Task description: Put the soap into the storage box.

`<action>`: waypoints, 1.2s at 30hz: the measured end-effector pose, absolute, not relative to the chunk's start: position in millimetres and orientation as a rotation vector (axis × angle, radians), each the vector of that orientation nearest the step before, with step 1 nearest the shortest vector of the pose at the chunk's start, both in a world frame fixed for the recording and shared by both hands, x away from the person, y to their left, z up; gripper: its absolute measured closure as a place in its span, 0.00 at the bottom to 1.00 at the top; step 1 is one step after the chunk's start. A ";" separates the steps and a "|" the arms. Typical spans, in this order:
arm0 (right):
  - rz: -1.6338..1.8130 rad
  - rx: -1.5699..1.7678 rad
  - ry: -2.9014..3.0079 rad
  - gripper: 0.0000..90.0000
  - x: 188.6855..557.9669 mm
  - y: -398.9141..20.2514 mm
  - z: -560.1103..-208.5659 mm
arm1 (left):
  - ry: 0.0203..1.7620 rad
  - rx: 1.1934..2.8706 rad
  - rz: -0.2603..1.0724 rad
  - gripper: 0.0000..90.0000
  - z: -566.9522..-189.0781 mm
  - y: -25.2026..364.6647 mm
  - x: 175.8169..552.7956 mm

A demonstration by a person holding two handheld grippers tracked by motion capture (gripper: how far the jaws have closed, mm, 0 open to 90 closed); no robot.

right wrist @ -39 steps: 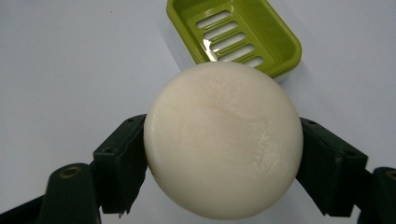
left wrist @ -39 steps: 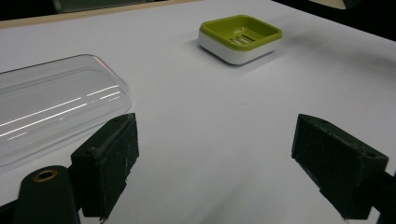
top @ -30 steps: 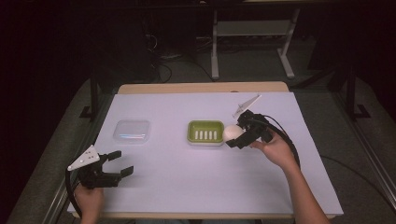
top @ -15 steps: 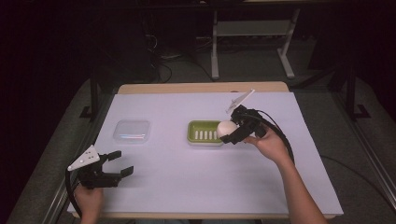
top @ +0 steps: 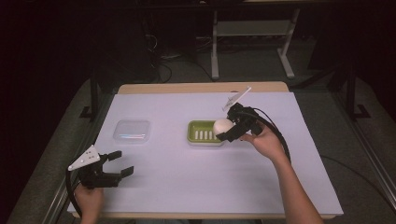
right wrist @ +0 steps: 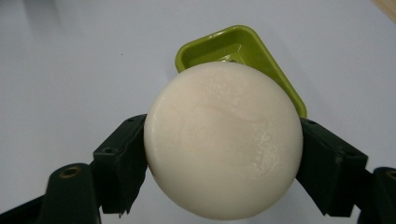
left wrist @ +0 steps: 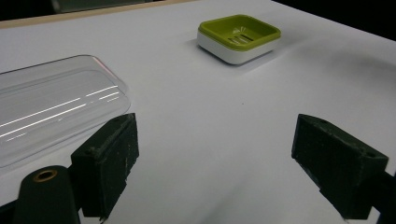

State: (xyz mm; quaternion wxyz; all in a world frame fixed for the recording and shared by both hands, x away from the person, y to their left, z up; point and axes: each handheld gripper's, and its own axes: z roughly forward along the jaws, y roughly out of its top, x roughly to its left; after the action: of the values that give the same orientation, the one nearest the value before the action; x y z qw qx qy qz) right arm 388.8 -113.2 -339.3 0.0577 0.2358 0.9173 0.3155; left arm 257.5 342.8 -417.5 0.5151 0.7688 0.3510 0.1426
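Note:
A round white soap bar (top: 222,126) (right wrist: 222,140) is clamped between the jaws of my right gripper (top: 225,130) (right wrist: 222,163), which is shut on it. It hangs over the right end of a green soap dish (top: 201,132) (right wrist: 236,46) (left wrist: 239,37) with a white base and slotted floor, in the middle of the table. My left gripper (top: 117,164) (left wrist: 224,172) stands open and empty near the table's front left corner, well apart from the dish.
A clear plastic lid (top: 132,131) (left wrist: 51,109) lies flat on the white table cover (top: 187,177), left of the dish and just ahead of the left gripper. A metal stand (top: 252,42) and cables sit on the floor beyond the far edge.
My right gripper has carried the soap leftward, from beside the dish's right side to over its right end. The left gripper has stayed put.

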 end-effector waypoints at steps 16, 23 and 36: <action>0.944 0.673 2.794 0.26 397.2 -99.1 -336.0 | 0.843 1.844 0.344 0.16 -417.4 342.9 257.3; 0.918 0.659 2.805 0.26 402.4 -92.9 -334.1 | 0.842 1.844 0.343 0.16 -417.5 343.3 257.6; 0.895 0.659 2.826 0.26 408.7 -75.8 -335.5 | 0.841 1.845 0.342 0.16 -417.5 343.6 257.6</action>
State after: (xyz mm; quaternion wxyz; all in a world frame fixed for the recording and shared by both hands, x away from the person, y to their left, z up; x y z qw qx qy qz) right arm 408.7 -75.8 -335.5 0.0526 0.2167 0.9293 0.2943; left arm 257.6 343.6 -417.5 0.5165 0.7683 0.3501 0.1426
